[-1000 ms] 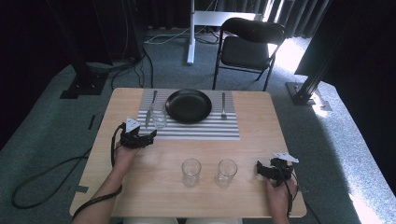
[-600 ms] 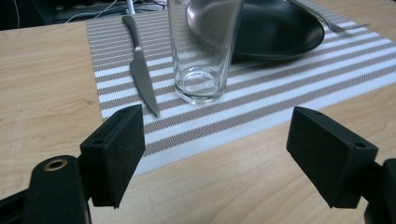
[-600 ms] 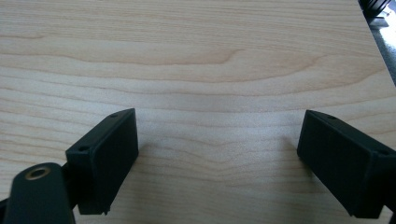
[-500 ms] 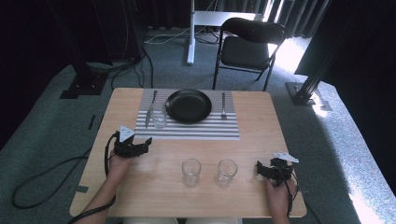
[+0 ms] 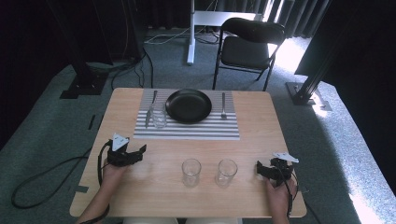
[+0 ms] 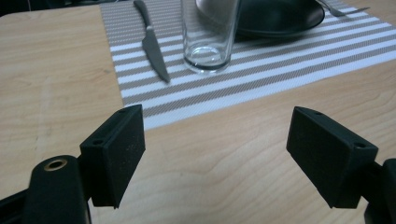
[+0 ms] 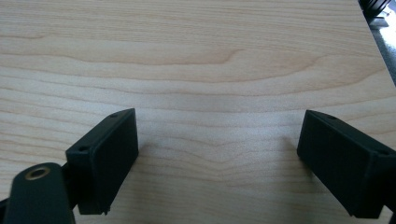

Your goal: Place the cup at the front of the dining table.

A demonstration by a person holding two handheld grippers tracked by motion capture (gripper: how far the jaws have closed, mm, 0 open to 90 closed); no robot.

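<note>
Near the table's (image 5: pixel 140 205) front edge, left hand-held gripper (image 5: pixel 135 155) and right hand-held gripper (image 5: pixel 265 169) gaping, nothing held

A black folding chair (image 5: pixel 251 49) stands on sunlit grey-green carpet (image 5: pixel 336 135).

Light wooden table (image 5: pixel 140 196) with rounded corners, standing on grey-green carpet. A grey-and-white striped placemat (image 5: pixel 187 128) lies at the far middle of the tabletop, bearing a black plate (image 5: pixel 188 105), a knife (image 5: pixel 150 109) and a clear glass (image 5: pixel 159 116) on its left, and a fork (image 5: pixel 223 105) on its right. Two more clear glasses stand side by side directly on the wood near the front edge, the left glass (image 5: pixel 191 172) and the right glass (image 5: pixel 226 171).
</note>
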